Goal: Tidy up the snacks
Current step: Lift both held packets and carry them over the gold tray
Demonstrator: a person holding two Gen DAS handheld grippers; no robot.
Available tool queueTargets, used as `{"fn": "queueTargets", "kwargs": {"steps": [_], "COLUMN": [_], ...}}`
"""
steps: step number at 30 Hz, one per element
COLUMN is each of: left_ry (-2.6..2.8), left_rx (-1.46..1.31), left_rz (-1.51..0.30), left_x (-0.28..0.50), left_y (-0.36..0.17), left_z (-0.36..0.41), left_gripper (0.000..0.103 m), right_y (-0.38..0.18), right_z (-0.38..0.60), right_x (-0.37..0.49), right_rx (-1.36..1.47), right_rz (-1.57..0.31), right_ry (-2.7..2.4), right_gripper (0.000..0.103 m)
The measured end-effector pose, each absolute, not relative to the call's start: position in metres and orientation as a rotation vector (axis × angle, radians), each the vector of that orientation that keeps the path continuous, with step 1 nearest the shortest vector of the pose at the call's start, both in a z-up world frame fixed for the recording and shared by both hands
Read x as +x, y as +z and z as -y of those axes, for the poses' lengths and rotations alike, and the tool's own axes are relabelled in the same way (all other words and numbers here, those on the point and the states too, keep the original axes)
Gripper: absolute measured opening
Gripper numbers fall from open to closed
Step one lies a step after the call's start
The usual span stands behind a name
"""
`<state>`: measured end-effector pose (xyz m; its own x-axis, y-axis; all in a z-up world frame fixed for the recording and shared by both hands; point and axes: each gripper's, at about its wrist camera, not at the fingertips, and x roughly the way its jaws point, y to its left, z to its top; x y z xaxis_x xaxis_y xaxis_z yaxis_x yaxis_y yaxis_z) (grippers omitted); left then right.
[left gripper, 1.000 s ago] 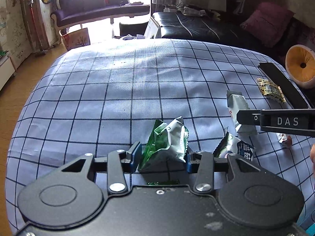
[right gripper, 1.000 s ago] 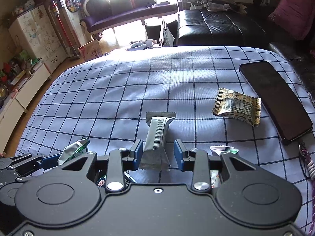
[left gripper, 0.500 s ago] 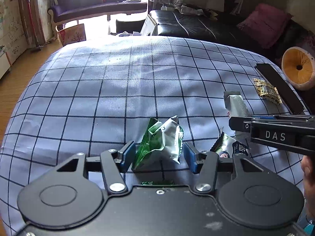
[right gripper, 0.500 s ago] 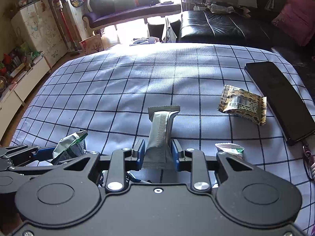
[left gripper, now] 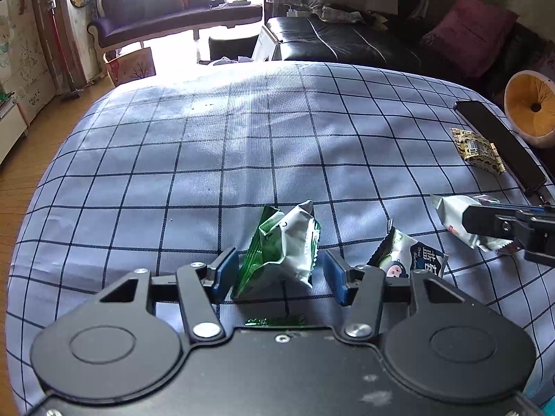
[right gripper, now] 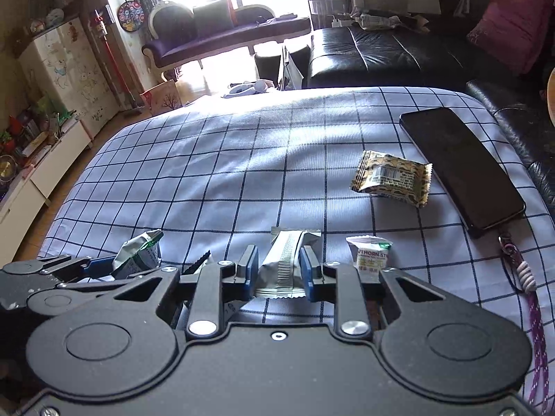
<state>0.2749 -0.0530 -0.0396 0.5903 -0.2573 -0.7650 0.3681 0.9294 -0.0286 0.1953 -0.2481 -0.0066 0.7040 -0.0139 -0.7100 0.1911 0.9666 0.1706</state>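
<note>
Right wrist view: silver bar wrapper point(right gripper: 288, 263) is sitting pinched between the right gripper point(right gripper: 279, 270), whose jaws have just been closing, near edge of checked cloth point(right gripper: 242, 159). Light, crinkly, slippery foil; mid-body hold looks best. Left gripper point(left gripper: 277, 274) is standing spread around the green packet point(left gripper: 281, 246), not pressing it.

purple lanyard point(right gripper: 536, 329) cut off below, small packet point(right gripper: 370, 256) print partly hidden

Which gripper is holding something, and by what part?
The right gripper pinches the grey snack bar near its lower end; the left gripper has released the green packet.
</note>
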Motion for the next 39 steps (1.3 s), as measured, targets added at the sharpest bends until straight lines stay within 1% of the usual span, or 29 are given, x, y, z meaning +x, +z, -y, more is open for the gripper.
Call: {"fn": "queueTargets", "kwargs": {"steps": [10, 12, 17, 22, 23, 24, 25, 28, 29, 30, 32, 33, 36, 39], "left_ry": [-0.359, -0.358, -0.362, -0.364, -0.363, -0.354, -0.341, -0.348, -0.35, -0.35, -0.354, -0.351, -0.344, -0.333], "left_rx": [0.154, 0.156, 0.137, 0.139, 0.144, 0.15, 0.159, 0.155, 0.151, 0.151, 0.157, 0.16, 0.158, 0.166], "left_rz": [-0.856, -0.856, -0.866, -0.859, -0.855, -0.849, -0.845, -0.851, -0.854, -0.854, -0.846, -0.841, -0.825, -0.813], "left_x": [0.272, 0.272, 0.274, 0.274, 0.273, 0.272, 0.272, 0.273, 0.274, 0.274, 0.272, 0.271, 0.265, 0.255], "left_y": [-0.041, -0.041, -0.039, -0.037, -0.037, -0.037, -0.036, -0.033, -0.032, -0.031, -0.025, -0.021, -0.009, 0.004], "left_z": [0.056, 0.057, 0.054, 0.052, 0.053, 0.053, 0.053, 0.05, 0.049, 0.048, 0.047, 0.047, 0.046, 0.044], "left_gripper": [0.055, 0.055, 0.055, 0.055, 0.054, 0.051, 0.043, 0.042, 0.041, 0.04, 0.035, 0.035, 0.035, 0.035], "right_y": [-0.019, -0.022, -0.031, -0.035, -0.035, -0.036, -0.036, -0.036, -0.036, -0.035, -0.036, -0.035, -0.032, -0.029], "right_z": [0.244, 0.244, 0.242, 0.236, 0.235, 0.234, 0.233, 0.233, 0.234, 0.235, 0.238, 0.239, 0.242, 0.251], "right_x": [0.156, 0.156, 0.159, 0.159, 0.159, 0.159, 0.159, 0.157, 0.157, 0.156, 0.156, 0.154, 0.15, 0.146], "right_rx": [0.167, 0.171, 0.16, 0.129, 0.124, 0.117, 0.111, 0.104, 0.108, 0.11, 0.118, 0.124, 0.151, 0.243], "right_rz": [-0.832, -0.847, -0.864, -0.861, -0.862, -0.861, -0.86, -0.856, -0.855, -0.851, -0.844, -0.841, -0.841, -0.854], "right_ry": [-0.118, -0.123, -0.151, -0.16, -0.158, -0.159, -0.16, -0.155, -0.157, -0.167, -0.165, -0.164, -0.166, -0.156], "right_gripper": [0.036, 0.038, 0.039, 0.042, 0.045, 0.045, 0.045, 0.045, 0.044, 0.038, 0.035, 0.034, 0.032, 0.032]}}
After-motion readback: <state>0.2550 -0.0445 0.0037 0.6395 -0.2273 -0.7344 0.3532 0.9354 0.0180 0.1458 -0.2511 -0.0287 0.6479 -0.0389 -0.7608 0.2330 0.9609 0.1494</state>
